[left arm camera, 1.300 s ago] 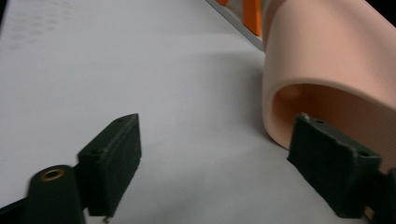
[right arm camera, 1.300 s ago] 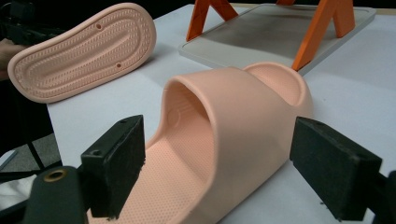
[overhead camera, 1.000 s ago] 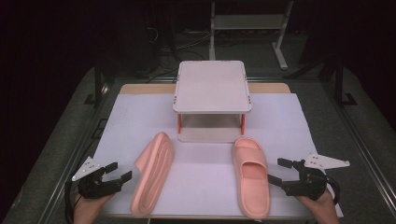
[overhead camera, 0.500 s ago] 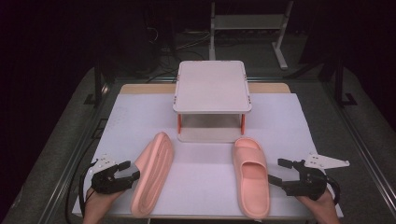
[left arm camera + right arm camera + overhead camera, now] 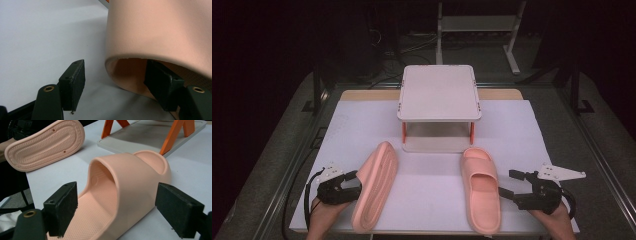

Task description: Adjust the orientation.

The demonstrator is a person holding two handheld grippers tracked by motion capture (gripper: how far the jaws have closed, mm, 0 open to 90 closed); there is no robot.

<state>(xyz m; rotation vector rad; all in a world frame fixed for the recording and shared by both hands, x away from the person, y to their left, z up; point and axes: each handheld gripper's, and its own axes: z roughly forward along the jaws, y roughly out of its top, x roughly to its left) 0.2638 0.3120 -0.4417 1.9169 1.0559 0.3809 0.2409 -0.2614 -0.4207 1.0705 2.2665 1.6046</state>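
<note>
Slippers lie at lower centre of the white counter [image 5: 532,130]: the left slipper [image 5: 374,192] tilted on edge, sole up, the right slipper [image 5: 482,187] flat. The left gripper [image 5: 353,183], jaws just closing, straddles its strap unclamped, one pad [image 5: 160,83] inside. The right gripper [image 5: 507,184] gapes beside the other. Behind stands a small shelf [image 5: 439,95].

Bright lit table, dark surroundings, soft close-up blur.
</note>
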